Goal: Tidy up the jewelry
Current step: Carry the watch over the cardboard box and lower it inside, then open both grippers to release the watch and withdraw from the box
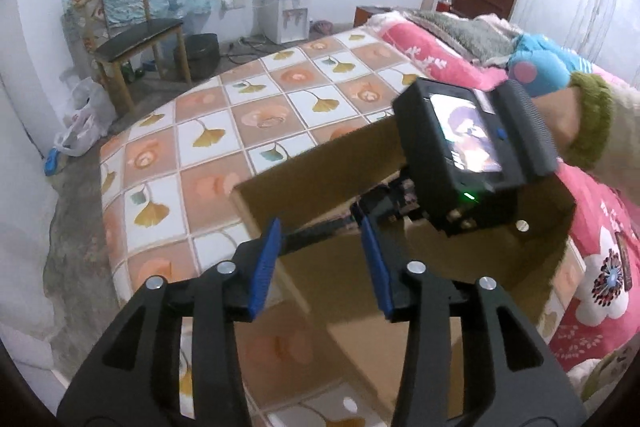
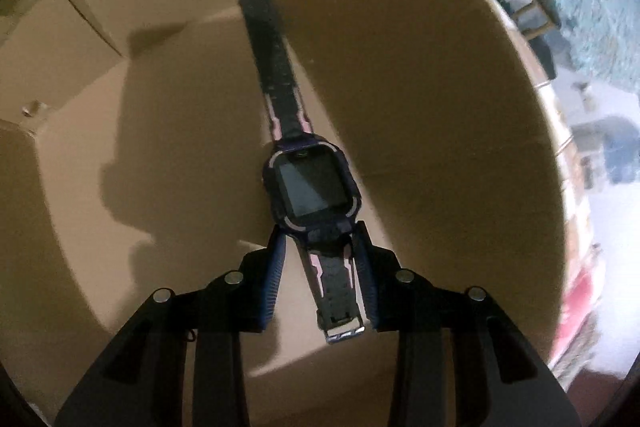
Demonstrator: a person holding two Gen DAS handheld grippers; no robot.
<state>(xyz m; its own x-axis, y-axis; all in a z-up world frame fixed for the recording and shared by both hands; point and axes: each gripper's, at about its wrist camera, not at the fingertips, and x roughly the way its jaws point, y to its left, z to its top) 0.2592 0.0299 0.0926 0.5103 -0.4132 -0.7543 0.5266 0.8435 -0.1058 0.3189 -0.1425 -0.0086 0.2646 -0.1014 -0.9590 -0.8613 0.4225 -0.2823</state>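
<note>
A dark smartwatch [image 2: 310,187] with pink trim hangs inside an open cardboard box [image 2: 400,67]. My right gripper [image 2: 320,231] points down into the box and is shut on the watch just below its case. The buckle end of the strap [image 2: 340,307] trails back between the fingers. In the left wrist view, the box [image 1: 304,163] stands on the bed, and the right tool's camera housing [image 1: 468,139], held by a hand in a green cuff, leans over it. My left gripper [image 1: 320,223] hovers at the box's near rim, open, with nothing between its blue pads.
The box rests on a bedsheet [image 1: 248,115] patterned with leaf tiles. A pink floral quilt [image 1: 432,55] lies at the right. On the floor beyond the bed stand a wooden chair [image 1: 136,39], a water dispenser [image 1: 288,7] and a plastic bag [image 1: 84,119].
</note>
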